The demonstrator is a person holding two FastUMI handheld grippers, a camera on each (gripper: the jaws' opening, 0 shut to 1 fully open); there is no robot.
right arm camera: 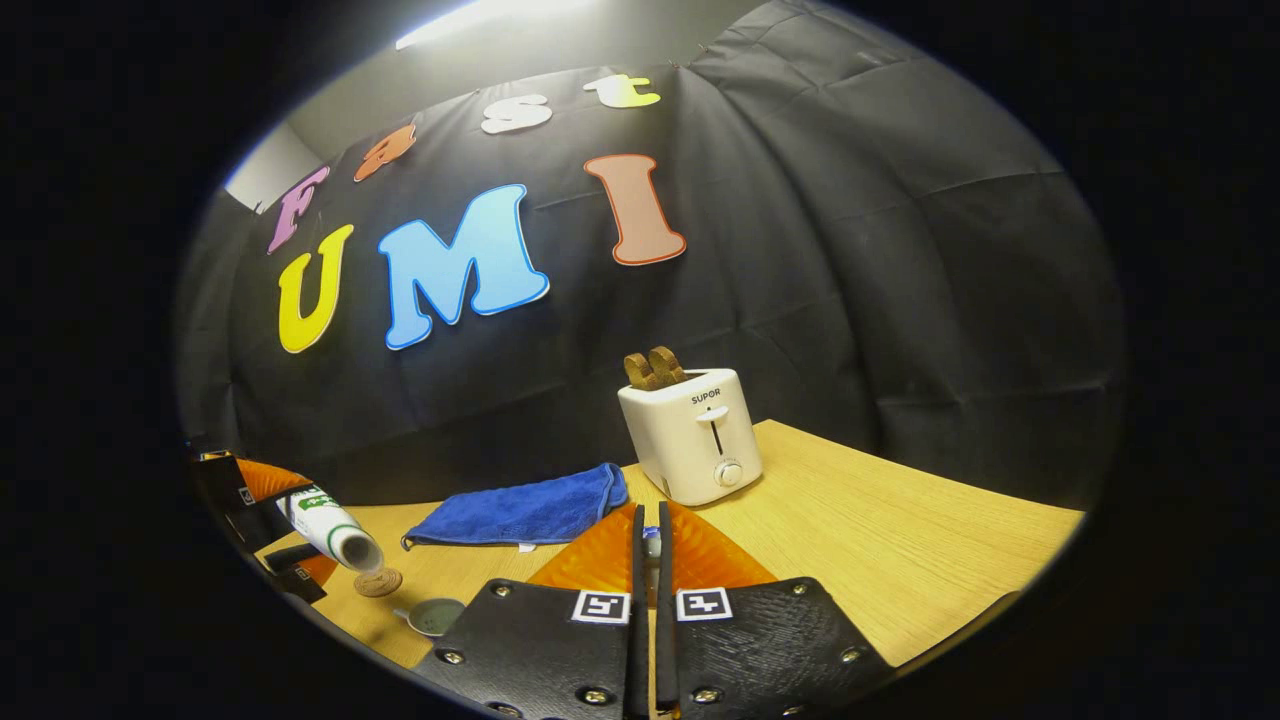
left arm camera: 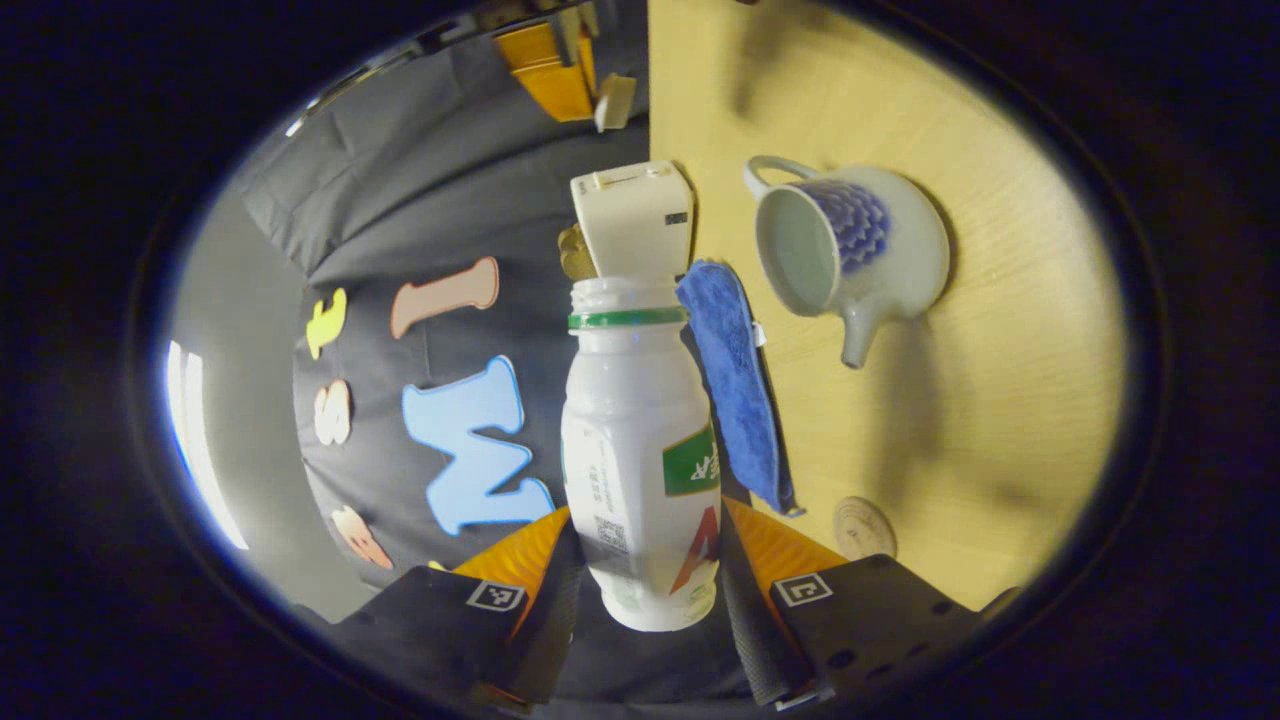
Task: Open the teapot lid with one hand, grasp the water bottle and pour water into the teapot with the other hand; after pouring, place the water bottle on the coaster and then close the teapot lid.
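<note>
Left gripper (left arm camera: 640, 590) jaws clamped on both flanks of uncapped water bottle (left arm camera: 640, 450), tipped sideways above table (left arm camera: 1000, 400) near lidless teapot (left arm camera: 850, 250); right gripper (right arm camera: 648, 560) jaws nearly closed on small lid knob (right arm camera: 651, 545).

From my remote seat I see a pale yellow wood-grain bench (right arm camera: 900, 540) running up to a creased black cloth wall (right arm camera: 850, 250) that closes the booth behind it. Above the cloth there is a strip of plain grey wall (right arm camera: 480, 60), with a bright light glaring along its top. In the left gripper view a lit white opening (left arm camera: 195, 440) shows beyond the cloth's edge. Soft shadows fall across the bench surface.
</note>
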